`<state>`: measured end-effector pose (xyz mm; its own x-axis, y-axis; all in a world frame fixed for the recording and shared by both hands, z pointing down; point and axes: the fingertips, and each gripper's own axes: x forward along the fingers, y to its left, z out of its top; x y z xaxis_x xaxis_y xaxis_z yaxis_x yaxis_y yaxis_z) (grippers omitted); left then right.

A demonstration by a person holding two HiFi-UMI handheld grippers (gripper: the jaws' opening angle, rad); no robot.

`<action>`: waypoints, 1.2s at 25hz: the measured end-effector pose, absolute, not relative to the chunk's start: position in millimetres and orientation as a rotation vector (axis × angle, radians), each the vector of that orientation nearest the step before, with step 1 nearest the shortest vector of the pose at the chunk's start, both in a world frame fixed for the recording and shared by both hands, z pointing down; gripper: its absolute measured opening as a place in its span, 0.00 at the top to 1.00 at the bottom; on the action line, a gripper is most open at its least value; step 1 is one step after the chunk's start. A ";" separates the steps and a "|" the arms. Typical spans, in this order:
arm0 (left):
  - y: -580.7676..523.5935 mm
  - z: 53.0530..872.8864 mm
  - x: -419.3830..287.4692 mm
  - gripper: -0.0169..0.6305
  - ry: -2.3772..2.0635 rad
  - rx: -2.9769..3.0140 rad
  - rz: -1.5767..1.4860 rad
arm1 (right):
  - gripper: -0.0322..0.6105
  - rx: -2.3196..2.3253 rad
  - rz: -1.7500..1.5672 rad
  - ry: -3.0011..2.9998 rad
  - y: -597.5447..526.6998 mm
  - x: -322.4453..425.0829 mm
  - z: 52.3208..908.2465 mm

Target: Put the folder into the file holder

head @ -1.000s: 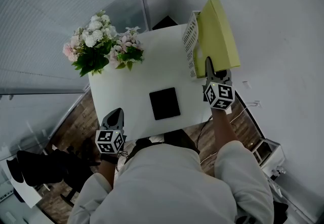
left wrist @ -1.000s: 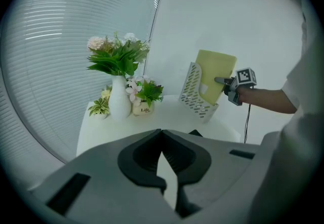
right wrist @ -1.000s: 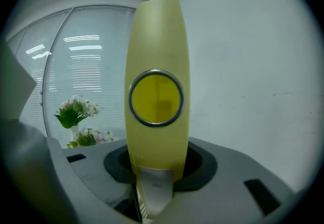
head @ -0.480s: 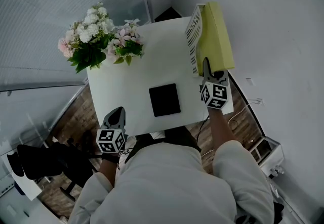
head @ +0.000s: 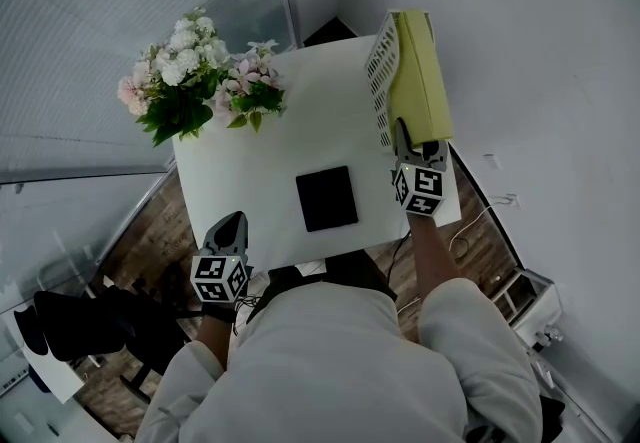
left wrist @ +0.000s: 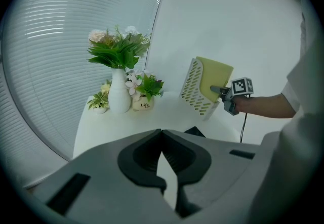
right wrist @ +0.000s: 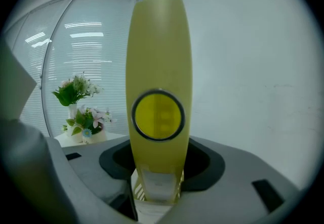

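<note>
A yellow-green folder (head: 425, 81) stands on edge in the white perforated file holder (head: 380, 81) at the far right of the white table (head: 290, 136). My right gripper (head: 402, 136) is at the folder's near end. In the right gripper view the folder's spine (right wrist: 159, 66) with its round finger hole rises between the jaws, which are opening and stand apart from it. My left gripper (head: 230, 223) hovers at the table's near left edge, shut and empty. The left gripper view shows the folder (left wrist: 217, 74) in the file holder (left wrist: 195, 89).
A black square pad (head: 326, 199) lies near the table's front middle. A vase of flowers (head: 195, 81) and small potted plants stand at the far left corner. A wall runs close behind the file holder, and a cable hangs off the table's right side.
The folder has tipped from a slant to nearly upright inside the file holder. My right gripper has shifted slightly left with it. The left gripper has stayed put.
</note>
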<state>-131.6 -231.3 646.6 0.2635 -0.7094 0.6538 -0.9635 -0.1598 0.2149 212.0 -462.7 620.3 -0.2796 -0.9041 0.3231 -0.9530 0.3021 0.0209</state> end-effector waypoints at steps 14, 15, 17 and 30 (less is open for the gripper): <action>-256.6 605.2 -118.9 0.96 -1.408 2.181 0.442 | 0.79 1.941 0.136 -2.145 -343.1 260.7 526.4; -257.0 602.3 -116.9 0.96 -1.396 2.200 0.436 | 0.82 1.961 0.125 -2.131 -331.2 263.8 519.9; -256.4 596.5 -113.5 0.96 -1.371 2.237 0.427 | 0.89 2.001 0.104 -2.099 -307.0 268.8 507.4; -235.7 578.5 -98.2 0.96 -1.211 2.414 0.423 | 0.93 2.213 0.122 -1.915 -177.0 279.6 485.5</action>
<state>-98.2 -235.7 578.5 0.5779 -0.6886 0.4381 -0.8115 -0.5417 0.2191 279.6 -177.0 485.5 0.1512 -0.9680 0.2003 -0.9856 -0.1322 0.1051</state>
